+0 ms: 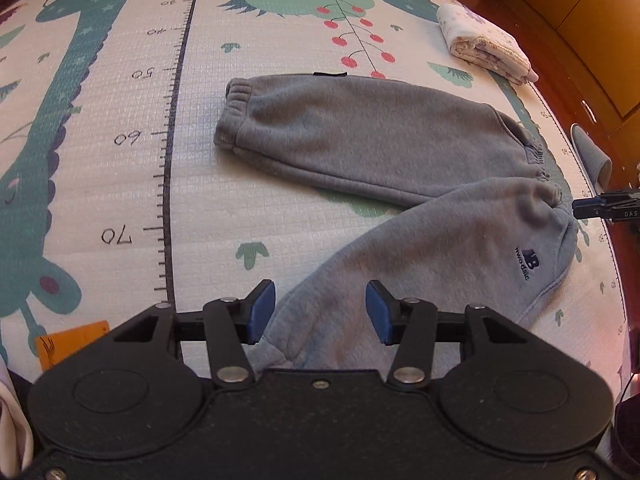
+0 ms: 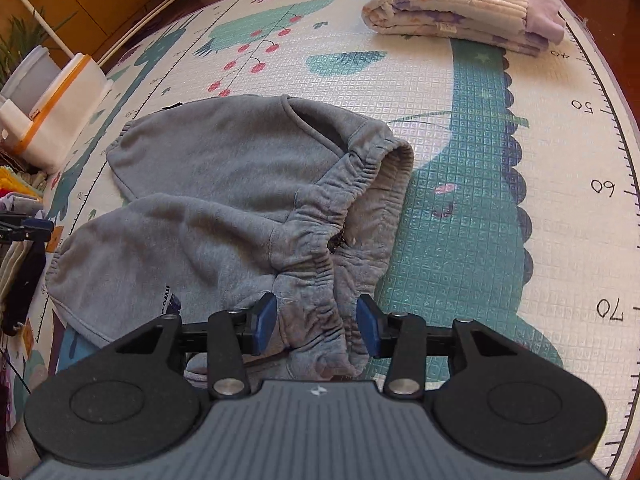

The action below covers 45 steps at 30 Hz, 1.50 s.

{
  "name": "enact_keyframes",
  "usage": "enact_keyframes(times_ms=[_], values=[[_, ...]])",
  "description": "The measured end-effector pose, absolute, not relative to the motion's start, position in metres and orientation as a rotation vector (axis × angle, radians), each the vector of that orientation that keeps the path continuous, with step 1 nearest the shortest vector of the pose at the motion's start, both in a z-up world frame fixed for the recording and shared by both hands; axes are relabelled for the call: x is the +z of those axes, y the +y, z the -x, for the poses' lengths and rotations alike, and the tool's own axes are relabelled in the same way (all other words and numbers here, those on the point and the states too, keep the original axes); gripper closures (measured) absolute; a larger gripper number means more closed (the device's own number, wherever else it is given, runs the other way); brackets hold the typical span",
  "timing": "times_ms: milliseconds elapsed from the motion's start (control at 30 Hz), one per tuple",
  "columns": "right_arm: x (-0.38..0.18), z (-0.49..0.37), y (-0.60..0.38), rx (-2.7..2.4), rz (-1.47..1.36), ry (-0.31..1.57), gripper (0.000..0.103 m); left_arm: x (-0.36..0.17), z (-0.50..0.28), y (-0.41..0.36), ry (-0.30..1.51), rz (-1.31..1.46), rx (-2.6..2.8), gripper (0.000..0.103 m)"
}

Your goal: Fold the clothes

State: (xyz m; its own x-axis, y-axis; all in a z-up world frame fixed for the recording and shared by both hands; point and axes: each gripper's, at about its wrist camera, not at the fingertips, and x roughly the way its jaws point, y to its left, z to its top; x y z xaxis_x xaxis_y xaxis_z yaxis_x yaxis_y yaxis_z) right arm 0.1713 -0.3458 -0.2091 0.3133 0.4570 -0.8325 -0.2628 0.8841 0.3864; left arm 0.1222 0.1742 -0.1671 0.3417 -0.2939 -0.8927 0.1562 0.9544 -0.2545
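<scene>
Grey sweatpants (image 1: pixel 360 136) lie on the patterned play mat (image 1: pixel 120 184), one leg flat and the nearer leg angled toward me. My left gripper (image 1: pixel 320 308) is open, and that leg's cuff end lies between its blue pads (image 1: pixel 264 304). In the right wrist view the sweatpants (image 2: pixel 208 168) show their bunched elastic waistband (image 2: pixel 320 272). My right gripper (image 2: pixel 316 322) is open over the waistband, with gathered cloth between its blue pads (image 2: pixel 366 320). The right gripper's tip (image 1: pixel 600 204) also shows at the mat's right edge in the left wrist view.
A folded floral quilted garment (image 2: pixel 460 12) lies at the mat's far corner, also seen as the folded garment (image 1: pixel 484 46). A grey slipper (image 1: pixel 592 156) sits off the mat's edge. White and orange storage boxes (image 2: pixel 60 108) and a clothes pile (image 2: pixel 20 200) stand to the left.
</scene>
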Motion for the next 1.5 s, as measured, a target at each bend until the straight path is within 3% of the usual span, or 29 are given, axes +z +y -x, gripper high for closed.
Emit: enact_keyframes(times_ms=[367,800,867,1000,1033,1067,1167,1333,1500], values=[[-0.23,-0.196,-0.358,0.641,-0.346,1.191,0.057,-0.204,-0.08,0.19,1.228,0.32,-0.204,0.054],[-0.252,-0.208,-0.363,0.704,-0.598,1.261,0.057,-0.209,-0.081,0.202,1.187,0.371,-0.213,0.054],[-0.251,-0.205,-0.364,0.718,-0.638,1.256,0.065,-0.208,-0.08,0.208,1.178,0.411,-0.209,0.054],[-0.246,-0.202,-0.366,0.699,-0.689,1.221,0.091,-0.209,-0.084,0.214,1.169,0.481,-0.201,0.054],[-0.242,-0.202,-0.365,0.689,-0.698,1.205,0.093,-0.209,-0.087,0.216,1.167,0.494,-0.194,0.054],[-0.236,-0.203,-0.365,0.69,-0.712,1.179,0.093,-0.209,-0.09,0.217,1.166,0.506,-0.186,0.07],[-0.212,-0.206,-0.37,0.704,-0.781,1.077,0.096,-0.2,-0.103,0.222,1.143,0.486,-0.18,0.09],[-0.175,-0.202,-0.386,0.766,-0.835,0.986,0.096,-0.162,-0.118,0.246,1.033,0.59,-0.224,0.09],[-0.202,-0.182,-0.39,0.777,-0.746,1.145,0.096,-0.154,-0.125,0.265,1.033,0.648,-0.25,0.09]])
